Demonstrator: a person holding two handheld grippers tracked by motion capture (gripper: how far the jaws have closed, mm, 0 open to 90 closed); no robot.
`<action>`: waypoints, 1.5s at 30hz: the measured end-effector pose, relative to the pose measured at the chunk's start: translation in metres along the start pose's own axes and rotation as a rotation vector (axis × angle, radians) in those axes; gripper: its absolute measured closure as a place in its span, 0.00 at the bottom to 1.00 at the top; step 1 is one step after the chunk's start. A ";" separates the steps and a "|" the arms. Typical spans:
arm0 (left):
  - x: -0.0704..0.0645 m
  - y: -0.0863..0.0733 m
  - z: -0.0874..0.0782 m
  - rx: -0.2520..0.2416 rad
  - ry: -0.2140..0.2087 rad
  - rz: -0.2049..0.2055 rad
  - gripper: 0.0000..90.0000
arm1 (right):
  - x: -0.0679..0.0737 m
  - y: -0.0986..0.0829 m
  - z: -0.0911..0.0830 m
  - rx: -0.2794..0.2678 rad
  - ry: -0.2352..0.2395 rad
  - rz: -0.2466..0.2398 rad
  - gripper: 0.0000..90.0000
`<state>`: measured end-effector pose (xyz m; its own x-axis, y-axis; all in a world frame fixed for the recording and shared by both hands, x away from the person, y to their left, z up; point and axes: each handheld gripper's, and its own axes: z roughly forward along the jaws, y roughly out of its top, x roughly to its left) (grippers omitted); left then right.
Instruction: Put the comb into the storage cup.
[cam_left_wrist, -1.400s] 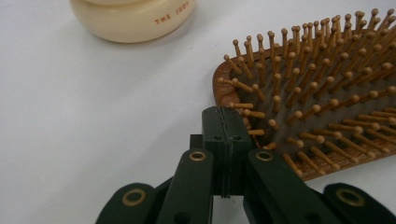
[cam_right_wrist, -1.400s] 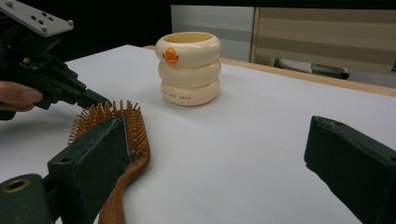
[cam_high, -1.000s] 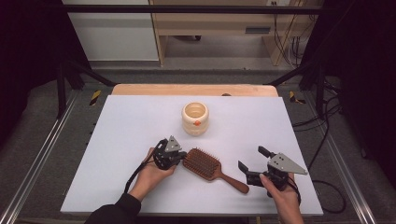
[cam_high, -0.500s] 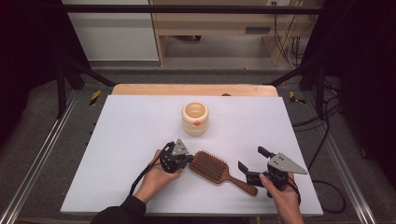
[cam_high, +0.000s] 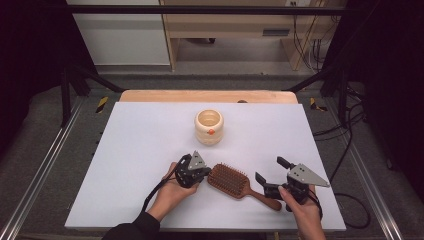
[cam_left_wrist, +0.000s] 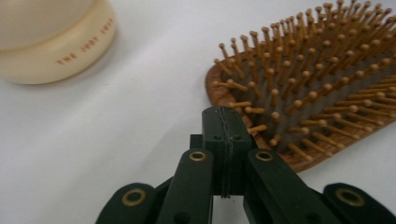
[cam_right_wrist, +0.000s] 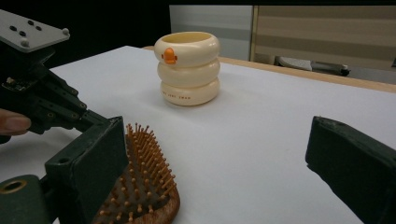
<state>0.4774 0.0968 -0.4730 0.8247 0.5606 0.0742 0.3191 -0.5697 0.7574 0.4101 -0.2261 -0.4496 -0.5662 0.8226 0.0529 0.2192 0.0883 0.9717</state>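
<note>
A wooden paddle hairbrush (cam_high: 231, 180) lies bristles up on the white table (cam_high: 140, 150), its handle pointing right and toward the near edge. My left gripper (cam_high: 202, 172) is shut with nothing in it, and its closed tips (cam_left_wrist: 223, 125) press against the left rim of the brush head (cam_left_wrist: 317, 93). My right gripper (cam_high: 271, 170) is open at the handle end. In the right gripper view the brush head (cam_right_wrist: 142, 186) lies beside its left jaw, and nothing sits between the fingertips (cam_right_wrist: 93, 144).
A cream ringed cup with an orange duck bill (cam_high: 209, 127) stands upright behind the brush, also visible as the cup (cam_right_wrist: 189, 74) and the cup (cam_left_wrist: 51, 42). The left gripper (cam_right_wrist: 37, 93) shows far left in the right gripper view. The table's front edge lies just below both hands.
My shut left gripper has slid to the right and pushed the hairbrush that way, toward the right gripper. The right gripper has stayed in place, open.
</note>
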 end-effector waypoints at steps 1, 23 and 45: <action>0.000 -0.001 -0.002 -0.011 0.015 -0.001 1.00 | 0.000 0.000 0.000 0.000 -0.001 0.000 0.06; 0.025 -0.075 -0.135 -0.330 0.293 -0.116 0.79 | 0.008 0.017 0.002 0.168 -0.047 0.005 0.10; 0.048 -0.116 -0.180 -0.464 0.425 -0.279 0.05 | 0.013 0.021 0.014 0.519 0.069 -0.161 0.12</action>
<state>0.3957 0.2975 -0.4405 0.4562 0.8898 0.0126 0.1819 -0.1071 0.9775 0.4189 -0.2058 -0.4314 -0.6719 0.7387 -0.0547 0.4791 0.4897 0.7284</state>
